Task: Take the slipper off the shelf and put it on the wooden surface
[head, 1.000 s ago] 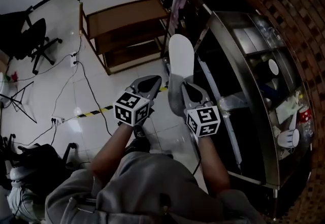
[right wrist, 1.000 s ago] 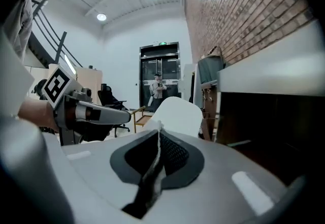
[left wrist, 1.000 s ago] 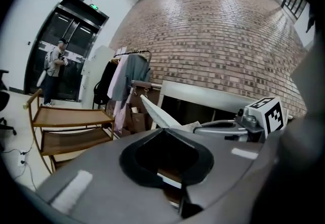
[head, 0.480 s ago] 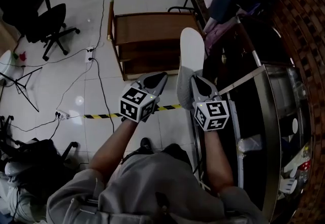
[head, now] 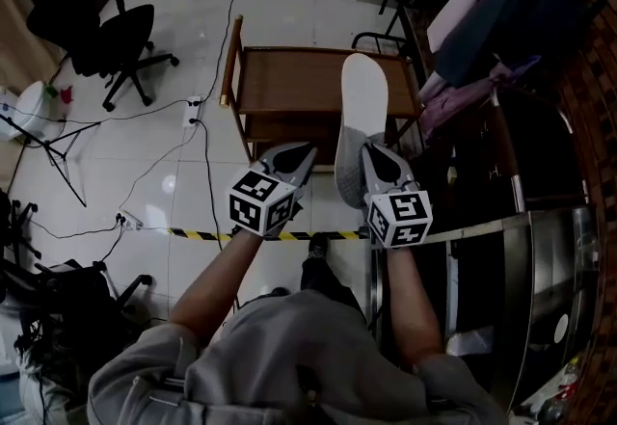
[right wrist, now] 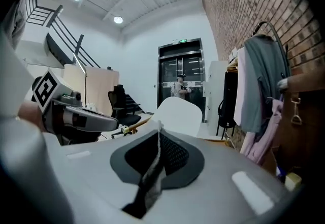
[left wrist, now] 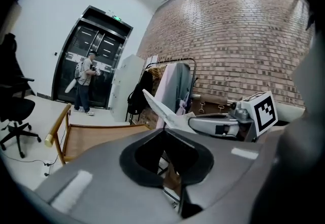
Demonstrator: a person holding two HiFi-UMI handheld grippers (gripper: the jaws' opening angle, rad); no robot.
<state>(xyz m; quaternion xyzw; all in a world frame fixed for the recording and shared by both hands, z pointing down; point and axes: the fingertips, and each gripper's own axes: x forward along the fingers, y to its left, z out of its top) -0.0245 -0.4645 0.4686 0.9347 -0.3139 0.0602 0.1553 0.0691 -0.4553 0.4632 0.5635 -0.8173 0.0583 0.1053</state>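
We hold the slipper (head: pixel 364 97) in the right gripper (head: pixel 372 151). Its jaws are clenched on a thin edge at the slipper's near end; in the right gripper view a strip of that edge stands pinched between the pads. The left gripper (head: pixel 295 159) has its jaws closed together on nothing and sits just beside the right one, on its left.

The slipper is off the shelf and in the air. Its long axis runs from the right gripper straight toward the far side, with the pale flat face turned toward the head camera. In the head view its far half lies over the right part of the wooden table (head: pixel 284 86). Its near end and both grippers are short of the table's near edge, over the floor (head: pixel 193 172). We cannot tell how high it hangs above the top.

We judge the coming move to be the right hand's: carry forward along the slipper's axis, then lower, keeping left of the table's right edge
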